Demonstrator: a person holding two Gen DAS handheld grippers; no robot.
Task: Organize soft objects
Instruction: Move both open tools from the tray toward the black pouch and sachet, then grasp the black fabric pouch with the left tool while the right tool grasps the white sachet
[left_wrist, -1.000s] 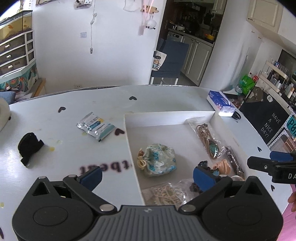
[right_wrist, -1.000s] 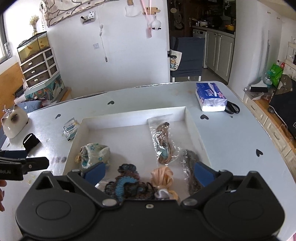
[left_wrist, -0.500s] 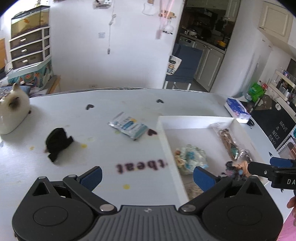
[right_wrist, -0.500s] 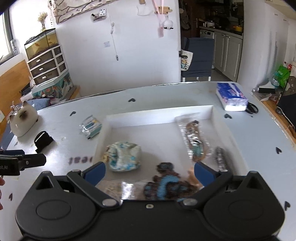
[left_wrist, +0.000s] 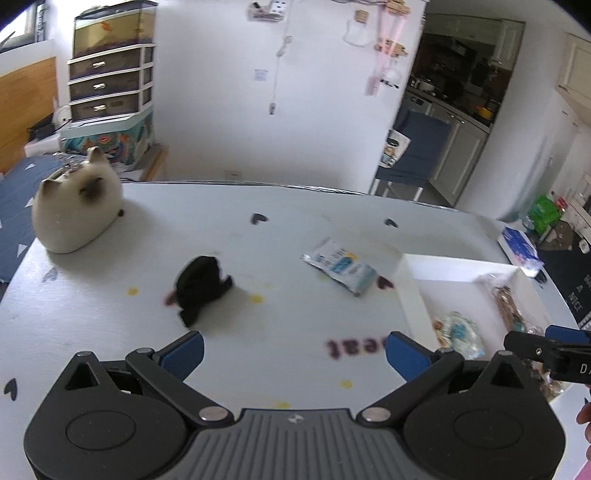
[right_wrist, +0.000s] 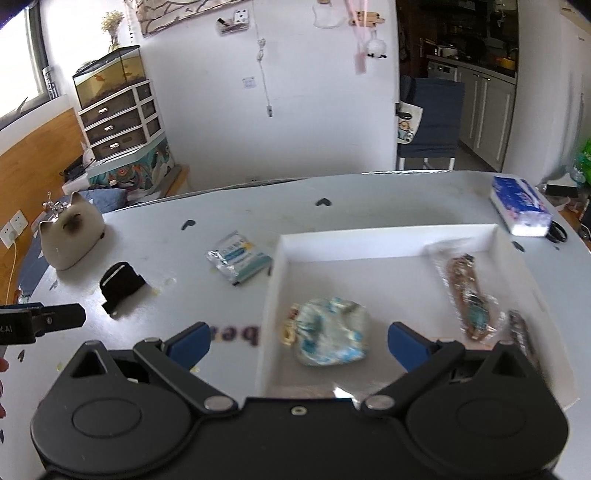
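A black soft band (left_wrist: 201, 284) lies on the white table, ahead and left of my open, empty left gripper (left_wrist: 293, 354); it also shows in the right wrist view (right_wrist: 121, 285). A blue-and-silver packet (left_wrist: 341, 266) (right_wrist: 238, 256) lies between the band and the white tray (right_wrist: 388, 242) (left_wrist: 408, 291). The tray holds a blue-patterned fabric pouch (right_wrist: 330, 336) (left_wrist: 458, 334) and bagged items (right_wrist: 469, 293). My right gripper (right_wrist: 299, 345) is open and empty, over the tray's left part near the pouch.
A ceramic cat figure (left_wrist: 75, 216) (right_wrist: 70, 230) stands at the table's far left. A tissue pack (right_wrist: 521, 205) and scissors (right_wrist: 557, 232) lie at the far right. The table's far edge faces a wall, drawers and a chair.
Both grippers have swung left. The left view now centres on the black band and packet instead of the tray. The right gripper has moved over the tray's left side. Both stay open.
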